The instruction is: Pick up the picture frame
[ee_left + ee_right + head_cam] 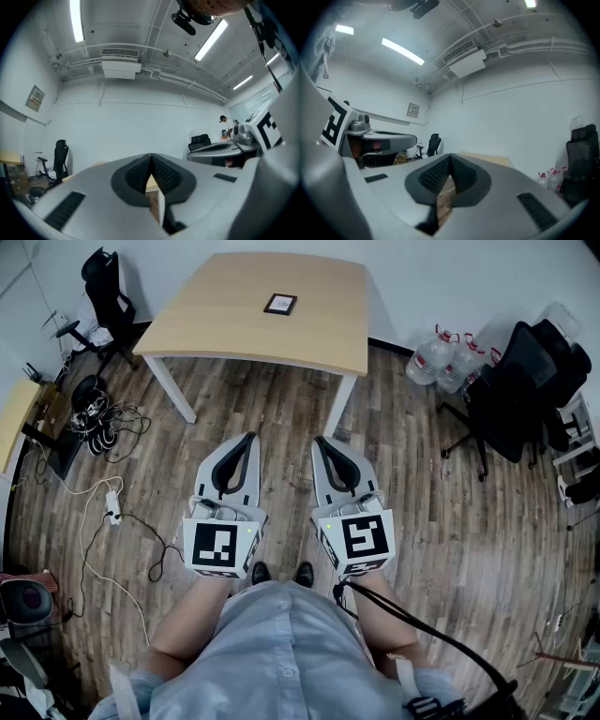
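A small black picture frame (280, 304) lies flat on the far side of a light wooden table (234, 324) in the head view. Both grippers hang level in front of the person, well short of the table. My left gripper (246, 439) is shut with nothing in it, and its tips meet in the left gripper view (151, 159). My right gripper (322, 442) is shut and empty too, with its tips together in the right gripper view (450, 161). The frame does not show in either gripper view.
A black office chair (105, 292) stands left of the table, with cables and a power strip (112, 507) on the wooden floor. Water bottles (441, 360) and another black chair (520, 390) sit at the right. A second desk edge (14, 413) is at the far left.
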Demonstrator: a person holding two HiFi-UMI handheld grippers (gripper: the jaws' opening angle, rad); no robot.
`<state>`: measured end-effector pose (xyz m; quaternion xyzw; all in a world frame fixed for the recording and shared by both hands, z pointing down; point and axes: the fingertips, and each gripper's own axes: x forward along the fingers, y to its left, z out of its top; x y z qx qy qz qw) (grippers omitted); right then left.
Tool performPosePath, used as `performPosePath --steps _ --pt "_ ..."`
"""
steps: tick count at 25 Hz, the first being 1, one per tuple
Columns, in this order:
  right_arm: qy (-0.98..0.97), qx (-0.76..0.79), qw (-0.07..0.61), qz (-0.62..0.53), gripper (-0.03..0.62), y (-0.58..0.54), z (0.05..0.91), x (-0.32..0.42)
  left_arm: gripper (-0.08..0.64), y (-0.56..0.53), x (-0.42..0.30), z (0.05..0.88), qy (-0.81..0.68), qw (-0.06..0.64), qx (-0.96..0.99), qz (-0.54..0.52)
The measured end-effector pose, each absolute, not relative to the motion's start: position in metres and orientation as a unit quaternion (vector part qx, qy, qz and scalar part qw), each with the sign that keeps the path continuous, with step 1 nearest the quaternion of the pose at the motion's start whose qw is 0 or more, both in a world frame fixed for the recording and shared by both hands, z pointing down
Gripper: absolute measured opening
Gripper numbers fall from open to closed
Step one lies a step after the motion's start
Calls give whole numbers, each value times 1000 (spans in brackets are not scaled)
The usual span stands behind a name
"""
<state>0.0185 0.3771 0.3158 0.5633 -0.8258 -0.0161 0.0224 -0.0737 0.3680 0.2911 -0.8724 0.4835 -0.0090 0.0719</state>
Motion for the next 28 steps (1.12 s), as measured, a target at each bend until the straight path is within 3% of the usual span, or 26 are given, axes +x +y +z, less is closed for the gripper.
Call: performPosePath --steps 28 --pt "-840 541 23 14 3 326 350 90 2 322 -15 326 512 43 -857 -27"
